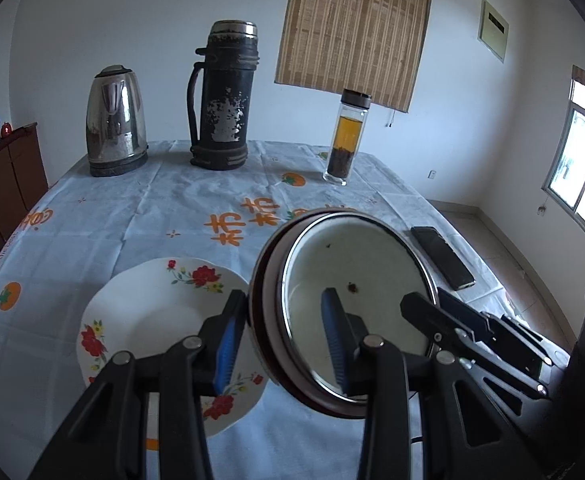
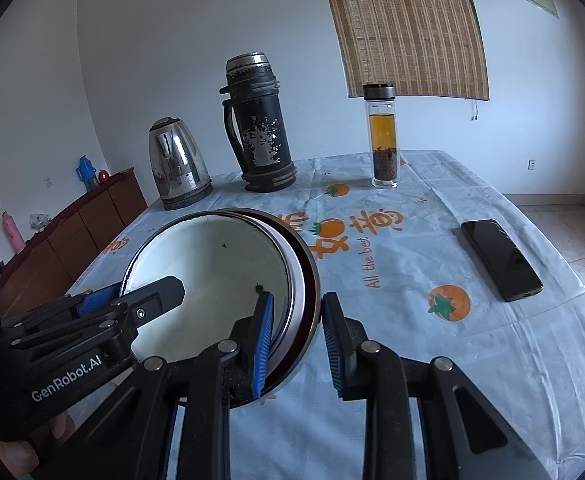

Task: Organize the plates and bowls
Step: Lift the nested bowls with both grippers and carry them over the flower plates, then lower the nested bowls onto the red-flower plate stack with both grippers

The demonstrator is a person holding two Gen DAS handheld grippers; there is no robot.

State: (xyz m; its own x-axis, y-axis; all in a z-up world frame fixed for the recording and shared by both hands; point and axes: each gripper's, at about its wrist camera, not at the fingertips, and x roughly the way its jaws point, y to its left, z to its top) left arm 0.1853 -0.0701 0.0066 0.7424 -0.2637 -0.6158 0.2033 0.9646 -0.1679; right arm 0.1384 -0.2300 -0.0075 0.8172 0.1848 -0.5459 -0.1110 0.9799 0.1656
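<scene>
A white enamel bowl [image 1: 356,272] [image 2: 212,272] seems nested in a dark red bowl with a steel rim. The pair hangs tilted above the tablecloth. My left gripper [image 1: 282,344] [image 2: 132,292] is shut on the left rim, one blue pad outside and one inside. My right gripper [image 2: 298,346] [image 1: 432,304] is shut on the opposite rim in the same way. A white plate with red flowers [image 1: 152,312] lies flat on the table, just left of the bowls and partly behind my left fingers.
At the table's far side stand a steel kettle [image 1: 116,120], a worn black flask [image 1: 222,100] and a glass tea bottle [image 1: 346,140]. A black phone [image 2: 500,260] lies on the right of the table. A brown cabinet [image 1: 4,184] runs along the left wall.
</scene>
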